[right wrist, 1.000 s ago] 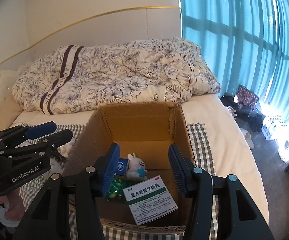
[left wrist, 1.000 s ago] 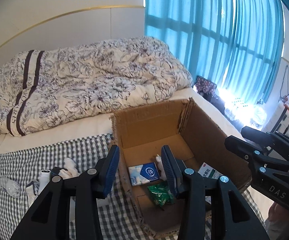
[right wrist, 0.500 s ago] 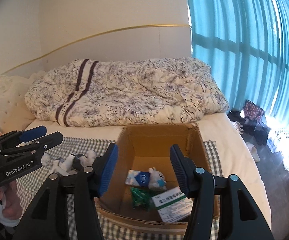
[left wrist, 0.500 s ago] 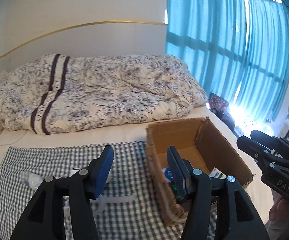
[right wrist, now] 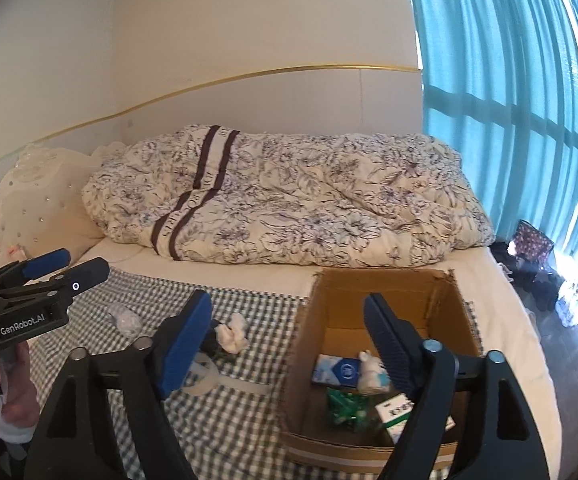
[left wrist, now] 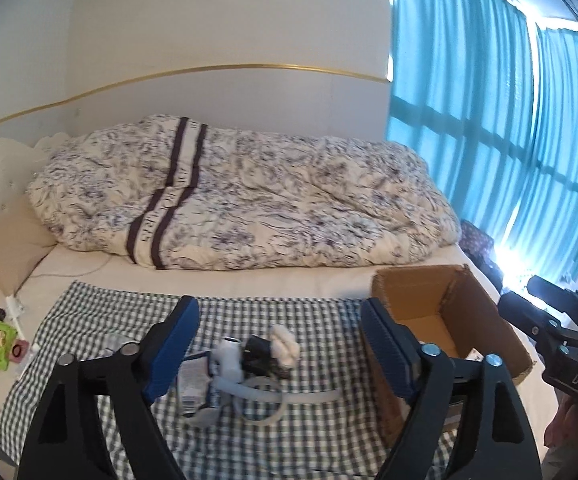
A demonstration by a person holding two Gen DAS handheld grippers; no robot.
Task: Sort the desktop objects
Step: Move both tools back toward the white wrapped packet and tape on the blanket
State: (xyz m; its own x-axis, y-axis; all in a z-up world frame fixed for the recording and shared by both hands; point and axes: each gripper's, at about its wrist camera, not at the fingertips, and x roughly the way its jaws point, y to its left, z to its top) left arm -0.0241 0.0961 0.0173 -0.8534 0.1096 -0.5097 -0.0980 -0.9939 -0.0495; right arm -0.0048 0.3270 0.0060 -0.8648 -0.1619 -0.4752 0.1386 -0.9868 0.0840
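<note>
- our left gripper (left wrist: pixel 279 350) hangs spread and empty above the checked cloth (left wrist: pixel 321 432); our right gripper (right wrist: pixel 289 340) is spread too, holding nothing, over the near left corner of the brown cardboard box (right wrist: pixel 385 284).
- the small heap of loose things (left wrist: pixel 249 360) lies just ahead of the left gripper, so we judge that hand nearer.
- the pale flat plastic strap (left wrist: pixel 309 398) runs crosswise toward the box.
- in the heap: a soft white wad (left wrist: pixel 285 344), a hard black piece, a glossy tube.

Box (left wrist: pixel 445 312) contents hidden behind wall, left view; pile (left wrist: pixel 245 368) blurred.
</note>
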